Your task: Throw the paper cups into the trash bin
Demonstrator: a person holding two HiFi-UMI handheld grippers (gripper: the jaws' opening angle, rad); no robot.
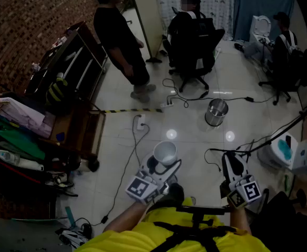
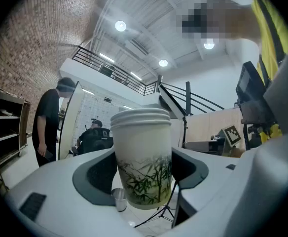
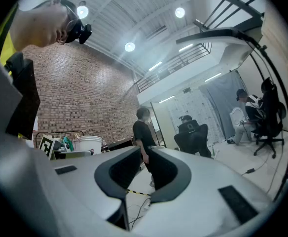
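Observation:
A stack of white paper cups [image 1: 165,151] with a green bamboo print [image 2: 143,157] stands upright between the jaws of my left gripper [image 1: 163,165], which is shut on it at the sides. The gripper [image 2: 143,179] holds the stack above the tiled floor, close to my body. A small round metal trash bin [image 1: 216,112] stands on the floor ahead and to the right; it shows small behind the cups [image 2: 118,199]. My right gripper [image 1: 231,160] hangs at the right with its jaws together and nothing between them [image 3: 143,167].
A person in black [image 1: 119,35] stands ahead at the left. Two more people sit on office chairs [image 1: 193,41] [image 1: 285,56] further back. A cluttered dark shelf [image 1: 69,83] lines the left side. Cables and a power strip [image 1: 139,122] lie on the floor. A white box-like object [image 1: 296,155] sits at the right.

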